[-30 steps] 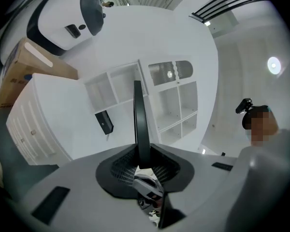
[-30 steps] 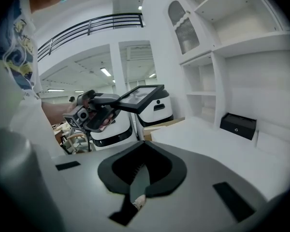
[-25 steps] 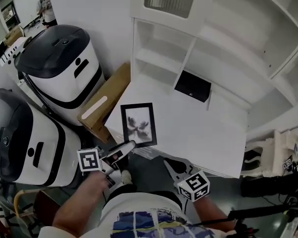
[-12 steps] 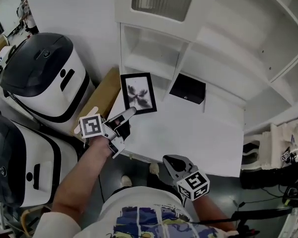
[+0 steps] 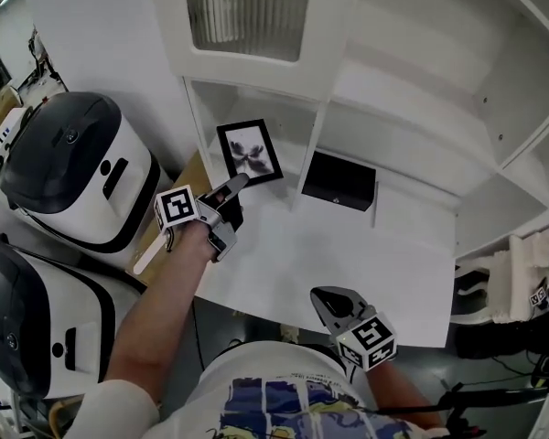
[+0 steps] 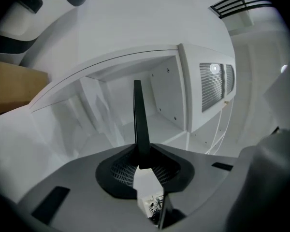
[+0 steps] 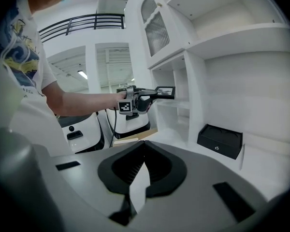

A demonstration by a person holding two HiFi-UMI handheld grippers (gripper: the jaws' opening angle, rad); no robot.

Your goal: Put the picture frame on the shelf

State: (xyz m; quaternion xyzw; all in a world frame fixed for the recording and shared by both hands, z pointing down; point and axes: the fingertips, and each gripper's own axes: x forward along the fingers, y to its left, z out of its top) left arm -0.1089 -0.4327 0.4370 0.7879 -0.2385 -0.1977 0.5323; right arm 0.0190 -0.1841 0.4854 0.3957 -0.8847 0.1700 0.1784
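The black picture frame (image 5: pixel 249 152), showing a pale flower print, hangs in front of the lower left cubby (image 5: pixel 284 117) of the white shelf unit. My left gripper (image 5: pixel 239 182) is shut on its near edge. In the left gripper view the frame (image 6: pixel 140 124) stands edge-on between the jaws, pointing into the cubby (image 6: pixel 130 105). From the right gripper view I see the frame (image 7: pixel 165 92) held level at the cubby mouth. My right gripper (image 5: pixel 330 300) hovers at the table's front edge, jaws shut and empty (image 7: pixel 144 142).
A black box (image 5: pixel 339 181) lies on the white table (image 5: pixel 348 254) under the neighbouring shelf. Two large white-and-black machines (image 5: pixel 73 167) stand at the left, with a cardboard box (image 6: pixel 14 88) beside the table. A ribbed-glass cabinet door (image 5: pixel 247 12) sits above the cubby.
My left gripper has carried the frame from the table's front edge across to the cubby mouth. My right gripper has edged forward over the table's front edge.
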